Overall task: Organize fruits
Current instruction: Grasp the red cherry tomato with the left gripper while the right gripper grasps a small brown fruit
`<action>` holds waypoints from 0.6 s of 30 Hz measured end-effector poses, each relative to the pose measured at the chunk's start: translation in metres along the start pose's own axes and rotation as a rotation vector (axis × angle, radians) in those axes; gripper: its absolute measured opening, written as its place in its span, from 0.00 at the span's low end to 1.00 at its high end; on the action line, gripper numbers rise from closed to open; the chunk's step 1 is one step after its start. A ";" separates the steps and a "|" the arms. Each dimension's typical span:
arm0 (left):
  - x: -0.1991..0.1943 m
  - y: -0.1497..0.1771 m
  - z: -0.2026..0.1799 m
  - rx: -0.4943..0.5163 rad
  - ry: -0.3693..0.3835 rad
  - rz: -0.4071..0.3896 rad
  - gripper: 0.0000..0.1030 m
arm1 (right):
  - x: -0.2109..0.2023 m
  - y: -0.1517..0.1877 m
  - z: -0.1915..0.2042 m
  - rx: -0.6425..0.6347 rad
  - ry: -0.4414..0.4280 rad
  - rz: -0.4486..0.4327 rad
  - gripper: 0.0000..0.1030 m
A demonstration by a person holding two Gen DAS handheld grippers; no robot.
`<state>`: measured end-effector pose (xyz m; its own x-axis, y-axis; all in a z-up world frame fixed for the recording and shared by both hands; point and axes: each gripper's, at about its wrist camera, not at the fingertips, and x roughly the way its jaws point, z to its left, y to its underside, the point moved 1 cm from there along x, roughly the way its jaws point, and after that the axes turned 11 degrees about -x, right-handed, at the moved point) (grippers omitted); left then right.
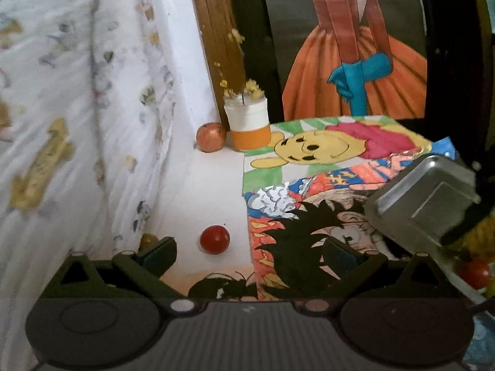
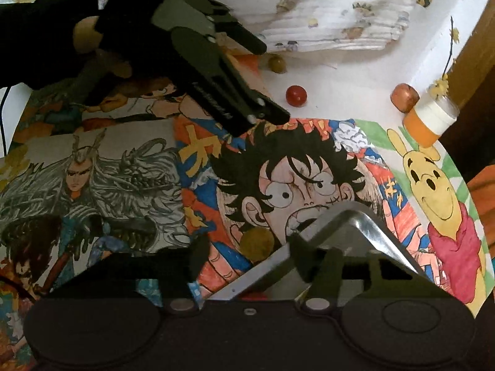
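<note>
The right tool (image 2: pixel 301 253) pinches the rim of a square shiny metal tray (image 2: pixel 365 232), stiff and slippery. The left tool (image 1: pixel 247 252) is spread before a small round red tomato (image 1: pixel 214 239) on the white desk (image 1: pixel 213 191); likely light, soft, best gripped across its middle.

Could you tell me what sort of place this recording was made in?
Probably a bedroom or other room at home, not a lab: a white table covered with hand-coloured cartoon drawings stands against a cartoon-print bedsheet, with a small jar of dried flowers beside a wooden post.
</note>
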<state>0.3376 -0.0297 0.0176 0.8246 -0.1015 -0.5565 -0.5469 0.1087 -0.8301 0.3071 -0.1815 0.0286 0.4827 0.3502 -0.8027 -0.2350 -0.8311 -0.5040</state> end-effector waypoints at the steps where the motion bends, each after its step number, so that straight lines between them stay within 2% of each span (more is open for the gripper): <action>1: 0.005 -0.002 0.001 -0.011 0.000 0.012 1.00 | 0.002 0.001 -0.001 0.002 -0.006 0.002 0.48; 8: 0.032 -0.010 0.013 -0.122 0.018 0.061 0.99 | 0.013 0.003 -0.006 0.012 0.004 0.007 0.37; 12: 0.044 -0.013 0.016 -0.160 0.025 0.081 0.94 | 0.017 0.003 -0.006 0.011 -0.003 -0.006 0.30; 18: 0.057 -0.015 0.019 -0.192 -0.001 0.107 0.86 | 0.020 0.002 -0.009 0.026 -0.008 -0.029 0.29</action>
<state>0.3953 -0.0179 -0.0007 0.7607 -0.0987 -0.6416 -0.6485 -0.0715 -0.7579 0.3235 -0.1799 0.0147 0.4833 0.3775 -0.7899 -0.2426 -0.8091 -0.5352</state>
